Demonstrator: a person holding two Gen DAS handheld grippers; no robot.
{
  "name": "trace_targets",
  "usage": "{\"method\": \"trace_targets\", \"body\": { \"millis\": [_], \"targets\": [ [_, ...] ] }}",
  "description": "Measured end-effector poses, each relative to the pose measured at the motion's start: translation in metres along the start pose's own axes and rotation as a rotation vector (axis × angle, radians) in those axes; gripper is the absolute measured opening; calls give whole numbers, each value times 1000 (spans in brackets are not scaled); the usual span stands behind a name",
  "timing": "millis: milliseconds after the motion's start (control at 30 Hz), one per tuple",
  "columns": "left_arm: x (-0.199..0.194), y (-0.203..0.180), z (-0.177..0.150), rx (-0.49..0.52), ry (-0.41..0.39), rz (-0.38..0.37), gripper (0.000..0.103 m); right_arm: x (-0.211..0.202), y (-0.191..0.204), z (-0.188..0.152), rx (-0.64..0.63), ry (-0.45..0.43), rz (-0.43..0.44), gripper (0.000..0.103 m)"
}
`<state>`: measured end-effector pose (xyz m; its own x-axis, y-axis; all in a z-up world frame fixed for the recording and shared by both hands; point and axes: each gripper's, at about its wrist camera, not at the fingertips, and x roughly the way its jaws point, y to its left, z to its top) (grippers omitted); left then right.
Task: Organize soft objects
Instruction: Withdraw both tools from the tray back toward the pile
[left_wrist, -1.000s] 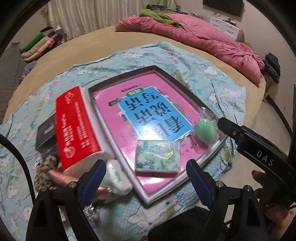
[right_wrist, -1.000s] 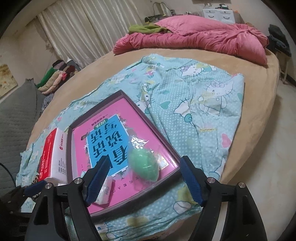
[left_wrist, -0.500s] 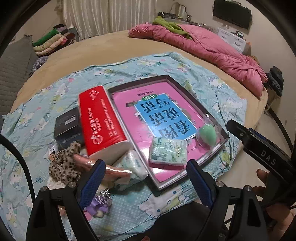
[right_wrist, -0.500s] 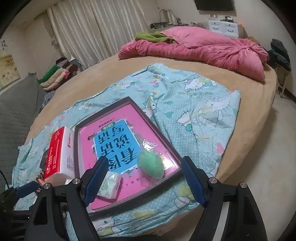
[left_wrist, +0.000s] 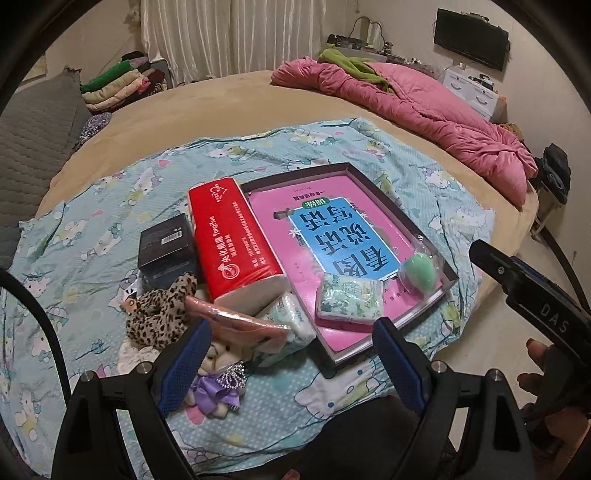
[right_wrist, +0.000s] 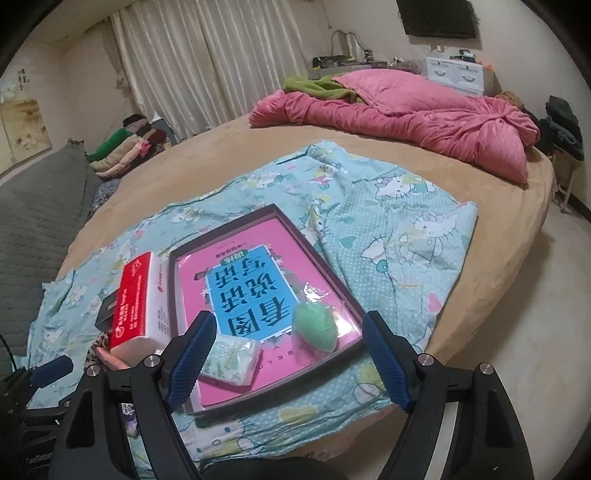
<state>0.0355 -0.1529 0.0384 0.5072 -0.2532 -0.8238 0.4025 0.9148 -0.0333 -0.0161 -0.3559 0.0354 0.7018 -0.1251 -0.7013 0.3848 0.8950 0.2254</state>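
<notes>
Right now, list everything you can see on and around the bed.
tray: one, dark rim, on the printed sheet
book: one, pink and blue, lying in the tray
green sponge: one, bagged, tray's near right corner
small tissue pack: one, green-white, near end of the tray
red tissue pack: one, left of the tray
black box: one, left of the red pack
leopard scrunchie: one, near the black box
pink pouch: one, in the pile
plush toy: one, purple bow, nearest
pink quilt: one, far side
folded clothes: one stack, by the curtain
left gripper: fingers open, empty
right gripper: fingers open, empty
</notes>
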Motion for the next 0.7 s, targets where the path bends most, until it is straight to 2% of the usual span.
{"method": "trace_targets", "body": {
  "millis": [700],
  "targets": [
    [-37,47,-21,-87,-15,30,89,-35,63,1,-131,-30,56,82]
  ]
}}
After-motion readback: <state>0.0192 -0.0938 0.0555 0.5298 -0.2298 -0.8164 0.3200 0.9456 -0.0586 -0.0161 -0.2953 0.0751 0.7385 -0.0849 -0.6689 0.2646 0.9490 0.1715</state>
